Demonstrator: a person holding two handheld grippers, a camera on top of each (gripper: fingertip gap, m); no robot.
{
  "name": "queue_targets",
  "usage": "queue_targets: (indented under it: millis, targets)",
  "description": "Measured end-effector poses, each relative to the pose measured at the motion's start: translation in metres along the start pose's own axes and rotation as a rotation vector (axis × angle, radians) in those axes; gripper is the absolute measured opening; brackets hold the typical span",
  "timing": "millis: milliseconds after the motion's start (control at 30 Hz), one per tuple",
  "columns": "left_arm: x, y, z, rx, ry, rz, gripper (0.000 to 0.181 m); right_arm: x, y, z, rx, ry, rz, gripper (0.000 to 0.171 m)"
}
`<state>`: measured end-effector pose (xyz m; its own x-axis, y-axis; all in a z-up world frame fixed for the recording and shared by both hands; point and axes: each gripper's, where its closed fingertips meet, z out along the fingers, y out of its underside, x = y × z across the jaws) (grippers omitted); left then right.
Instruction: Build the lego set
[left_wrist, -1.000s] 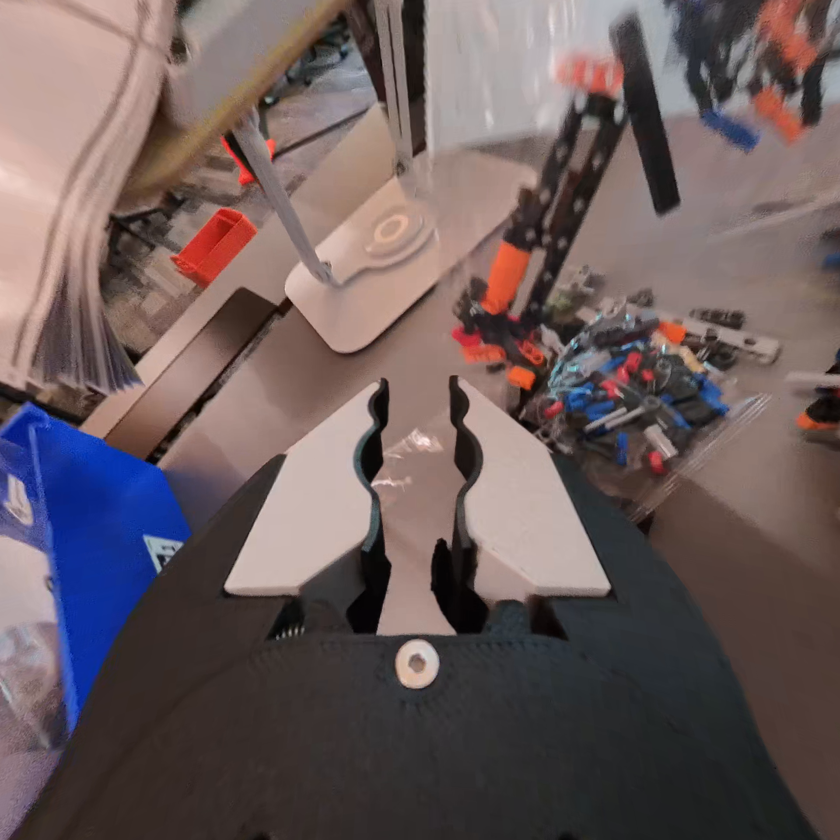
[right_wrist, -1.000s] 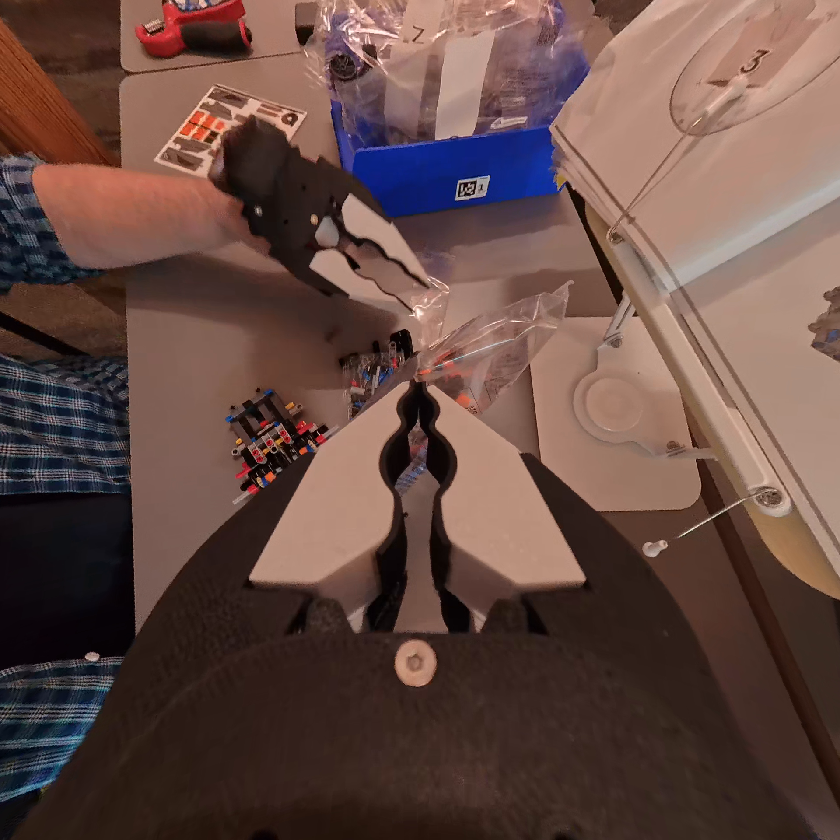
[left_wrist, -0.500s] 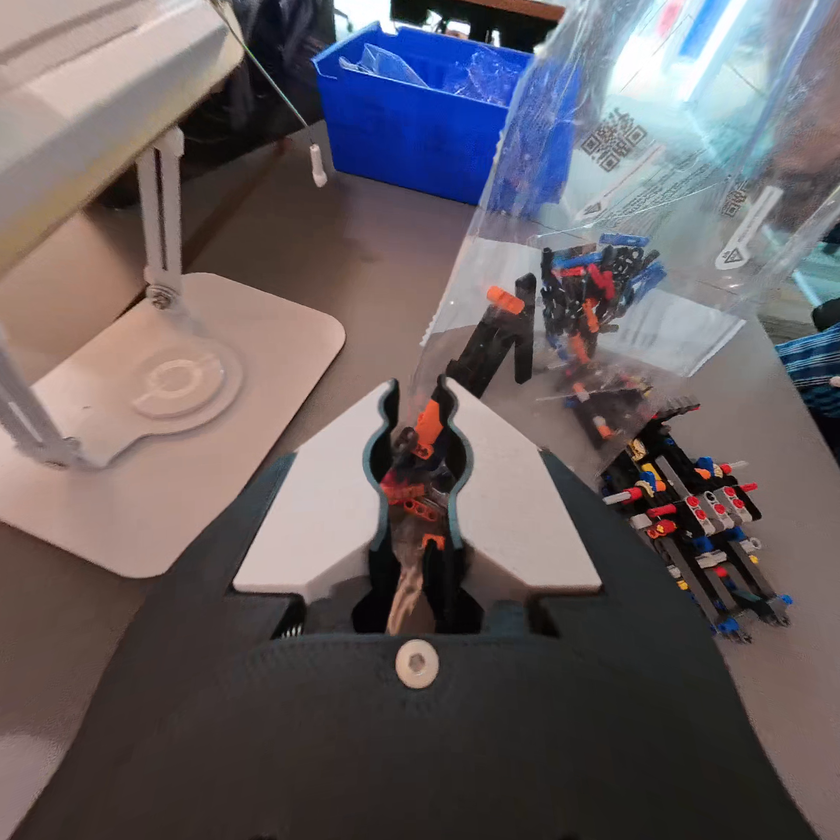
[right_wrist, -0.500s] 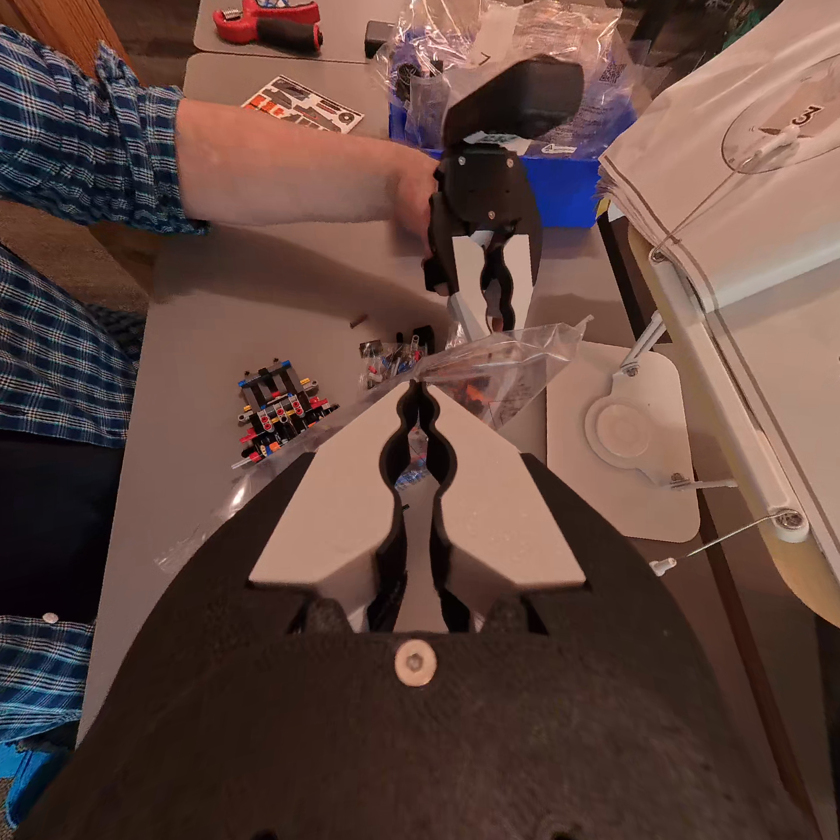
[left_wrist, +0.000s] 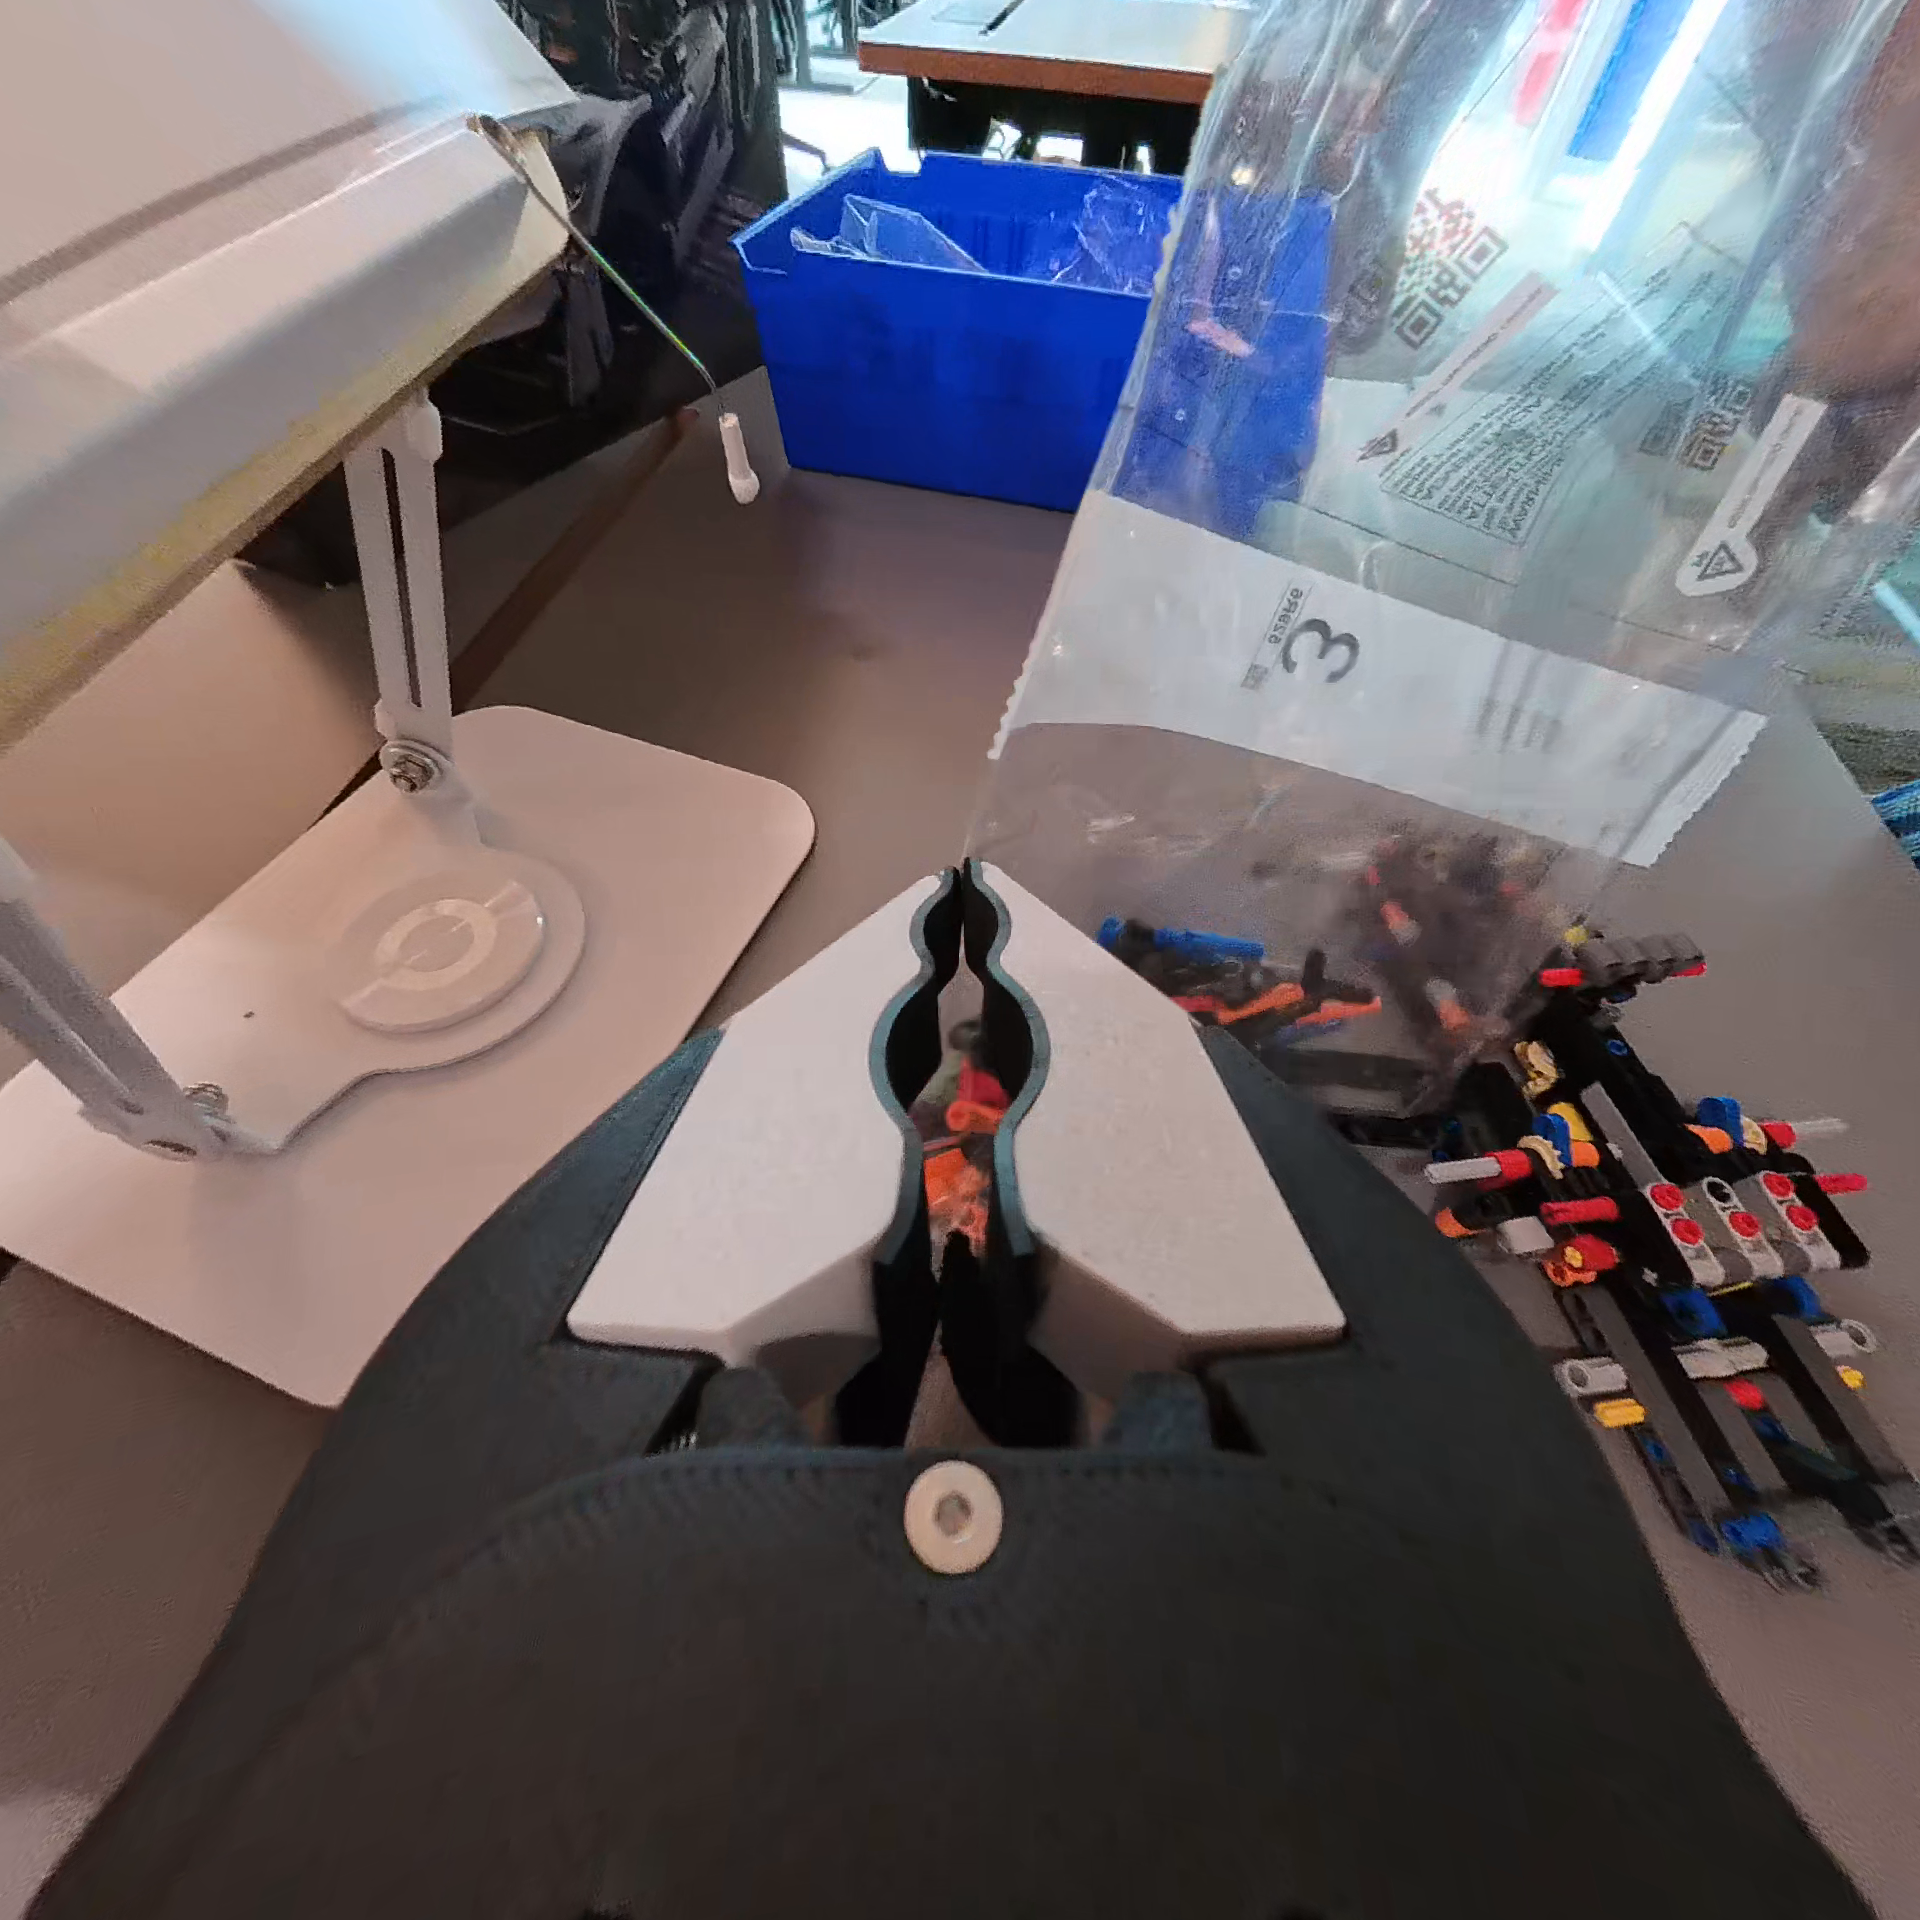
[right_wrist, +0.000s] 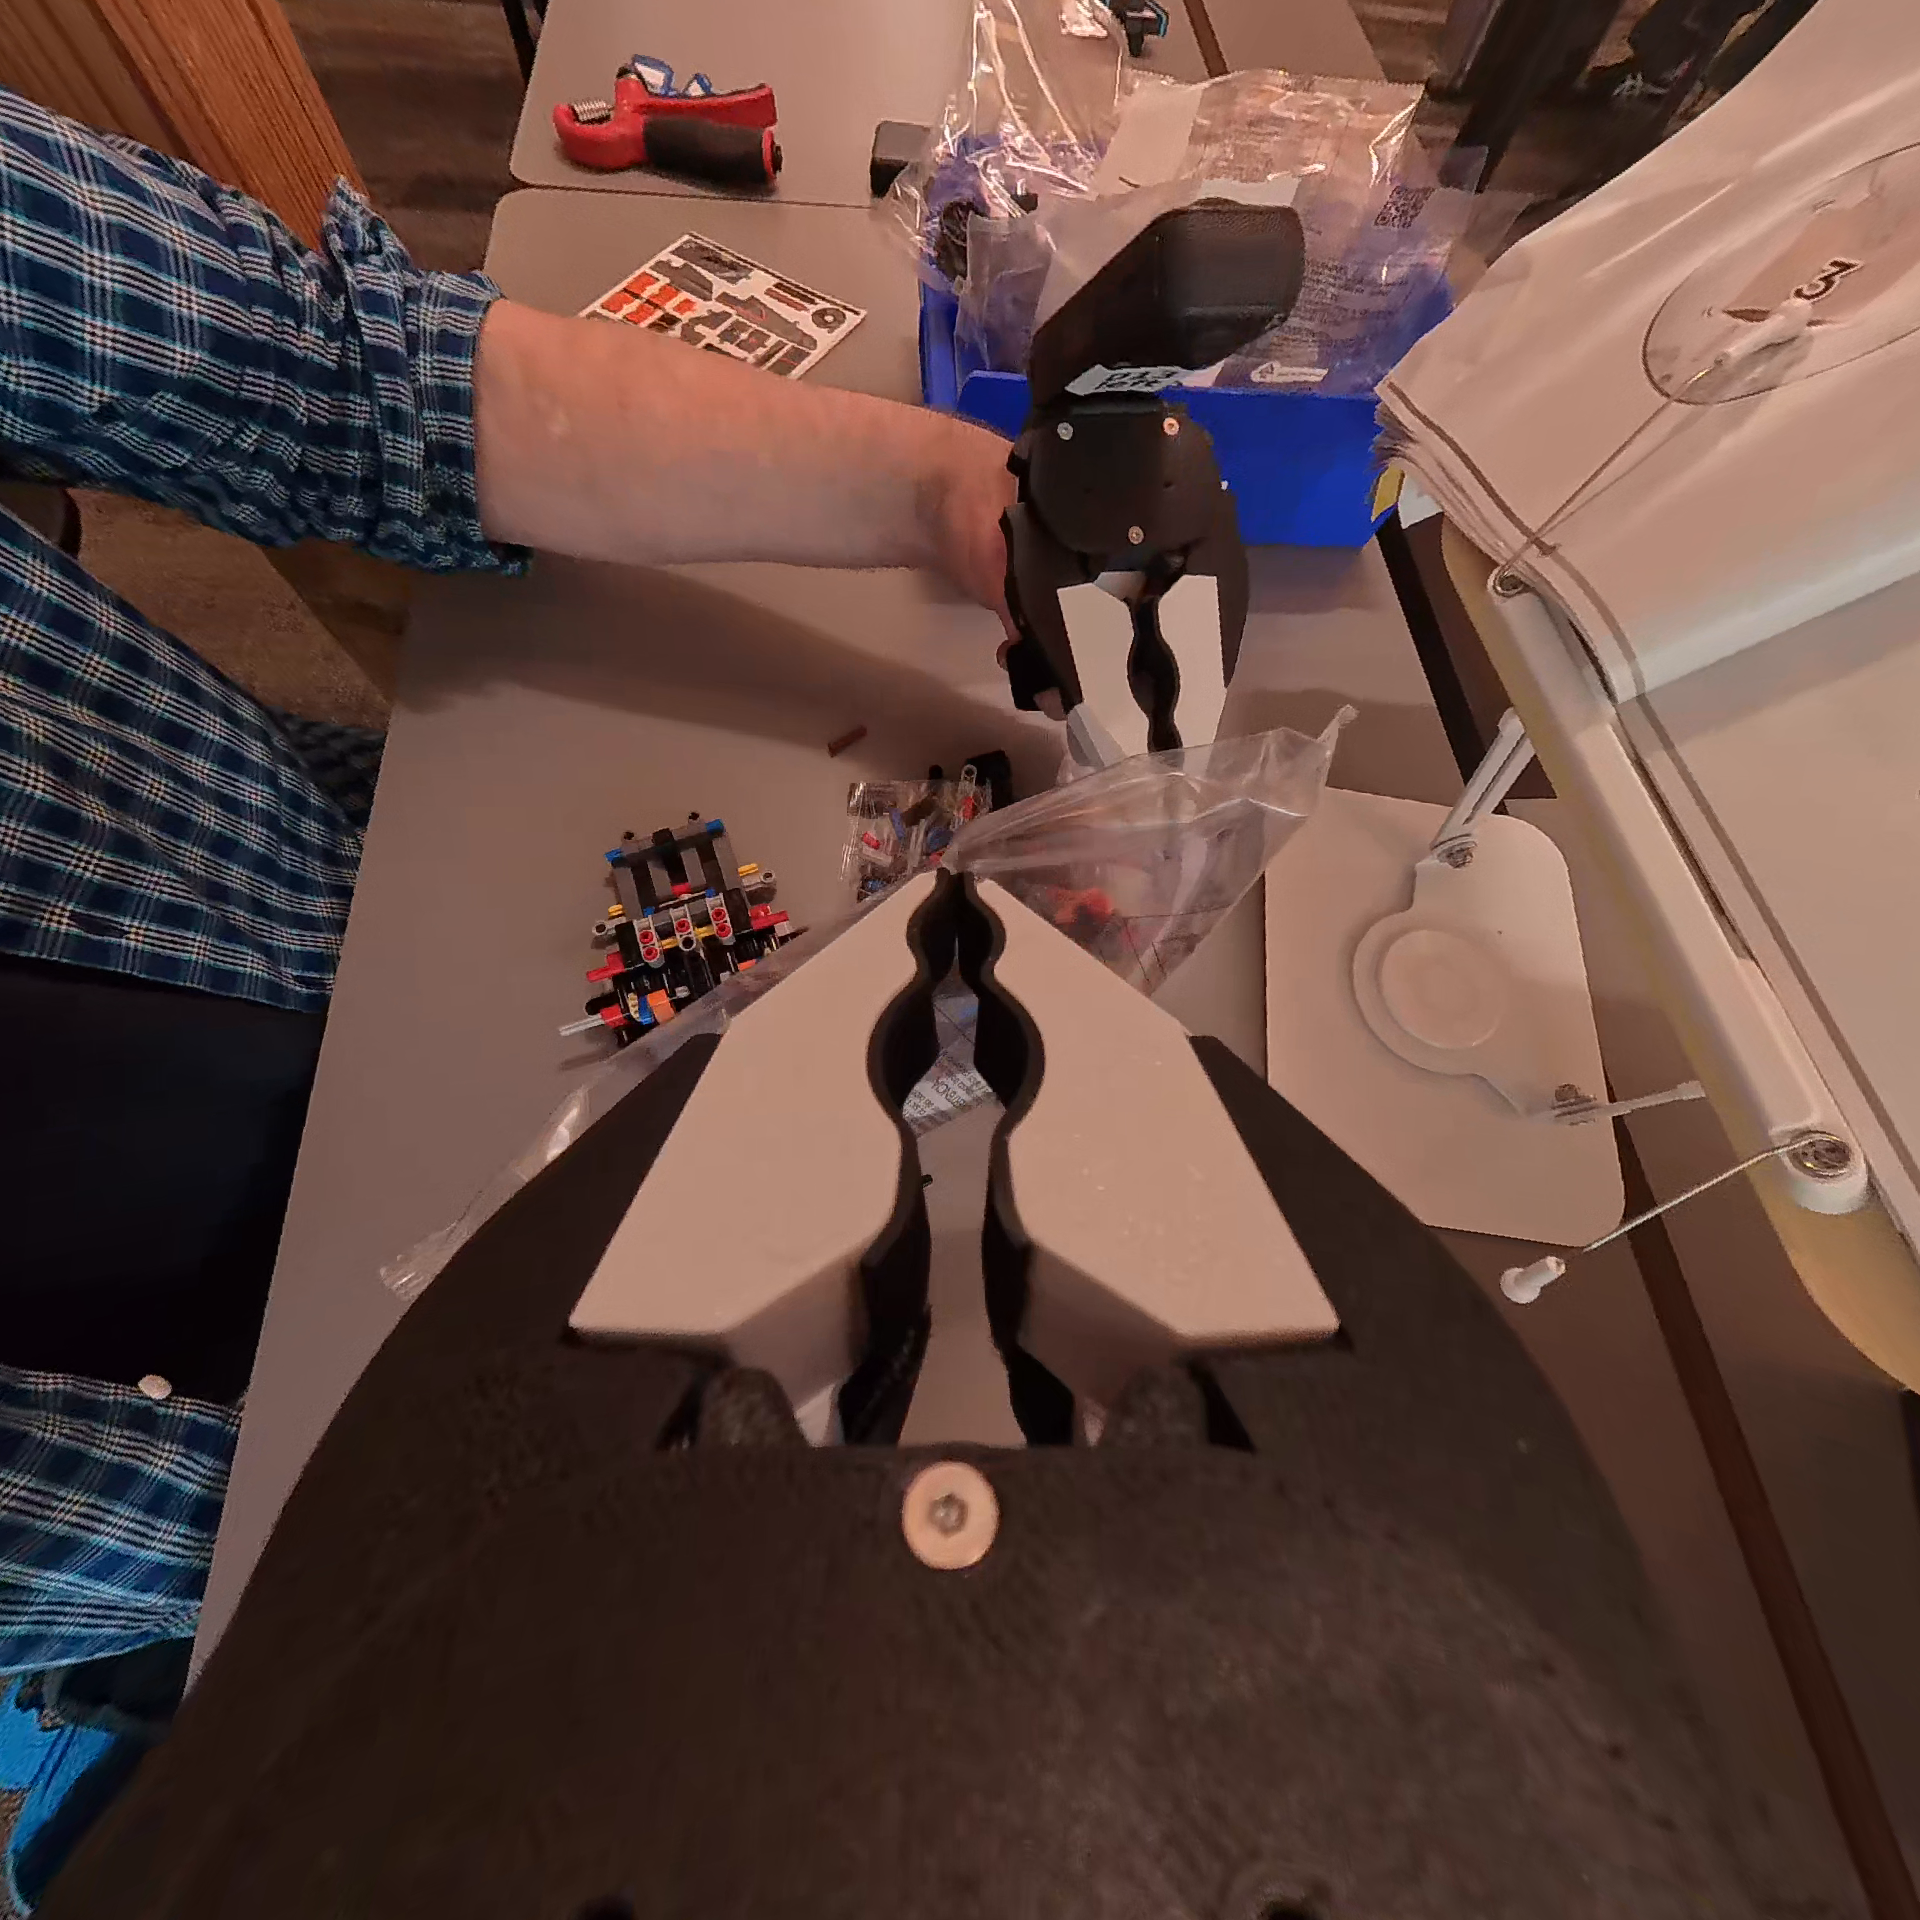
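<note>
The top of your clear bag (left_wrist: 1455, 582) runs off the upper right edge in the left wrist view. Loose pieces inside it (left_wrist: 1434, 935) are blurred beyond identification. The gripper body hides the near end of the partly built model (right_wrist: 681, 940).

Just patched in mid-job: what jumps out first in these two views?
A clear plastic bag of small parts is stretched between the left gripper and the right gripper, both jaws pinched shut on its edges. Beside it on the grey table sits the half-built black model, with a blue bin behind.
</note>
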<state>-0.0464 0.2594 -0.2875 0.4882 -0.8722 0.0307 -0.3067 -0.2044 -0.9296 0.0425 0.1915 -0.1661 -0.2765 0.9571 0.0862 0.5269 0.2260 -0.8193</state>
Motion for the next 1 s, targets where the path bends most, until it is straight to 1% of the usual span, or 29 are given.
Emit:
queue_targets:
  millis: [133,300,500,833,1000]
  targets:
    - [0.002,0.002,-0.005,-0.033,-0.006,0.008,0.0,0.002,0.001,-0.001,-0.002,-0.002,0.013,0.0]
    - [0.001,-0.001,-0.01,-0.027,-0.034,0.013,0.0,0.005,0.003,-0.004,-0.005,0.009,0.023,0.0]
    - [-0.001,-0.021,-0.021,-0.014,-0.076,0.038,0.0,0.011,-0.006,-0.018,0.009,0.037,0.026,0.0]
    - [0.003,-0.06,-0.034,0.037,-0.126,0.093,0.0,0.016,-0.035,-0.045,0.027,0.075,-0.021,0.0]
    - [0.003,-0.082,-0.04,0.077,-0.16,0.1,0.0,0.025,-0.049,-0.062,0.016,0.132,-0.04,0.0]
